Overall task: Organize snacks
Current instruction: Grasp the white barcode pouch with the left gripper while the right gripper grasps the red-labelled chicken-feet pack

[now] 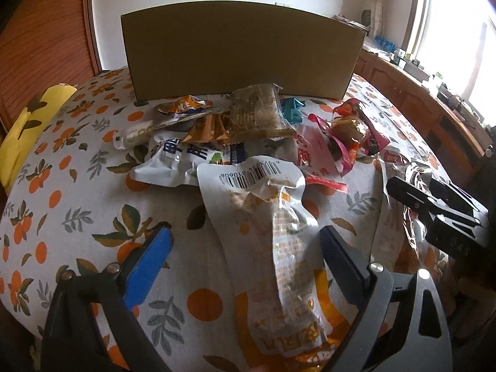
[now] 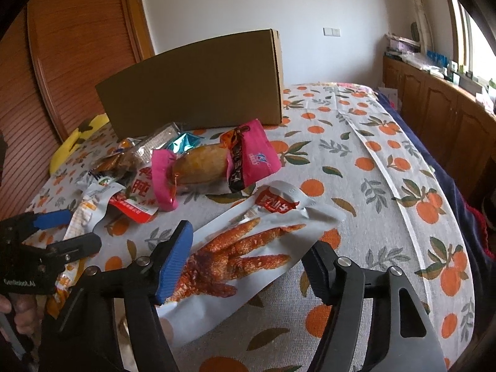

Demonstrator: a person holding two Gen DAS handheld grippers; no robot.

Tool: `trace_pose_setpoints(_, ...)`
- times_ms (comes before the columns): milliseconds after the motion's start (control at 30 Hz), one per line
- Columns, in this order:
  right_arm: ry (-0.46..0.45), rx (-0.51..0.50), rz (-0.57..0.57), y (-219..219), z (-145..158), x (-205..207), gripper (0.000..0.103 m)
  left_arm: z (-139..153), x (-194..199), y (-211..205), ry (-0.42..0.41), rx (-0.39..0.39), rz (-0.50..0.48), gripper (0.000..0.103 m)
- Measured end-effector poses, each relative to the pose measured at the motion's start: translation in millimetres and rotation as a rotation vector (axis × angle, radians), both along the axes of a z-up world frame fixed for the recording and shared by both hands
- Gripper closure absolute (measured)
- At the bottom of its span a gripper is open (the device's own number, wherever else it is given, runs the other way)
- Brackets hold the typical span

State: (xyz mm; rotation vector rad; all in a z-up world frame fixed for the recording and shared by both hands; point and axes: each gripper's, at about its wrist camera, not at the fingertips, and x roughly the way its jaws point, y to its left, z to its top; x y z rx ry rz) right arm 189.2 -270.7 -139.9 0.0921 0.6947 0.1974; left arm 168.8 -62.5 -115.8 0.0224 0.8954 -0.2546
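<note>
A white and orange snack packet with a barcode lies on the orange-print cloth, between the fingers of my left gripper. Those jaws stand open, and neither pad presses on the packet. A clear-fronted chicken-foot packet with a red label lies between the fingers of my right gripper, which is also open around it. Behind both is a pile of snacks, among them a pink-wrapped bun. An upright cardboard box stands at the back. The right gripper also shows in the left wrist view.
A yellow cushion lies at the cloth's left edge. Wooden cabinets with clutter on top run under the window on the right. A slatted wooden door stands to the left. My left gripper and a hand appear in the right wrist view.
</note>
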Motion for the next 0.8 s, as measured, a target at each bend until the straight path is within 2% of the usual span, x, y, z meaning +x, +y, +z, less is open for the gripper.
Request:
trace_pose_setpoints(100,-0.003,0.009,0.004,-0.8,-0.3,0.3,0.035,0.1,2.8,-1.1,0.005,0.004,0.002,0.008)
trace_pose_setpoints(200,-0.008,0.005,0.012,0.3,-0.5,-0.2,0.035,1.7,4.4,-0.8,0.012,-0.006,-0.009,0.016)
trace_pose_setpoints(300,-0.011,0.003,0.018,1.5,-0.2,-1.6,0.035,3.5,3.0,1.5,0.017,-0.019,-0.034,0.028)
trace_pose_setpoints(333,-0.013,0.005,0.019,1.3,-0.3,-1.9,0.035,4.5,3.2,2.0,0.019,-0.022,-0.034,0.035)
trace_pose_setpoints(467,-0.018,0.013,0.021,-0.1,-0.6,-2.5,0.035,5.6,2.4,5.9,0.027,-0.039,-0.037,0.045)
trace_pose_setpoints(600,-0.015,0.01,0.023,0.0,-0.8,-2.5,0.035,6.0,-0.7,9.7,0.028,-0.067,-0.044,0.047)
trace_pose_setpoints(700,-0.008,0.022,0.03,-0.6,-0.8,-1.5,0.038,8.0,-6.9,8.4,0.003,-0.053,-0.059,0.047)
trace_pose_setpoints(800,-0.005,0.063,0.03,-6.7,-0.3,0.2,0.048,12.4,-11.1,8.4,-0.027,-0.046,-0.069,0.047)
